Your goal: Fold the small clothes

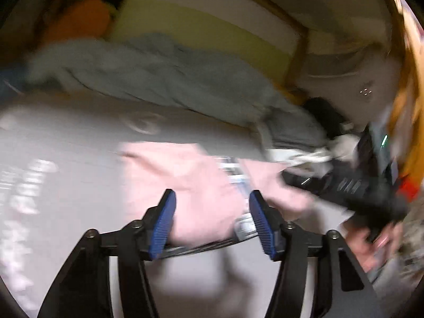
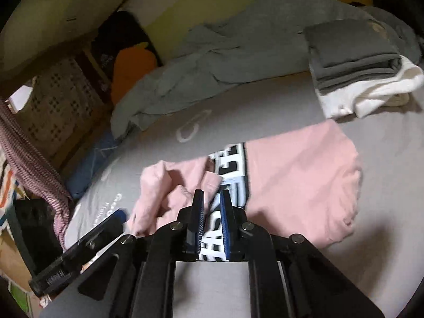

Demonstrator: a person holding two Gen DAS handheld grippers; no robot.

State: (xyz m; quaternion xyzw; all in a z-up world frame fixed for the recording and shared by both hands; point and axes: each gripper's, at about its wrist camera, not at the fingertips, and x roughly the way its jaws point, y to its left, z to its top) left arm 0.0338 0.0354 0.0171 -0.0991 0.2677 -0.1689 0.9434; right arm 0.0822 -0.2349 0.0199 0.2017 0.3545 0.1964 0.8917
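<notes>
Here the left gripper (image 1: 212,206) stands spread, its blue pads (image 1: 161,225) apart on either side of the pink shirt (image 1: 196,185) and not pressing it; the blur hides whether they brush the cloth. The right gripper (image 2: 212,198) is nearly pressed together, a narrow slit between its pads, pinching the pink shirt (image 2: 299,185) at its black-and-white printed band (image 2: 233,164). The shirt lies partly folded on the grey bed sheet (image 2: 384,145), near a stack of folded grey and white clothes (image 2: 355,63) further back.
</notes>
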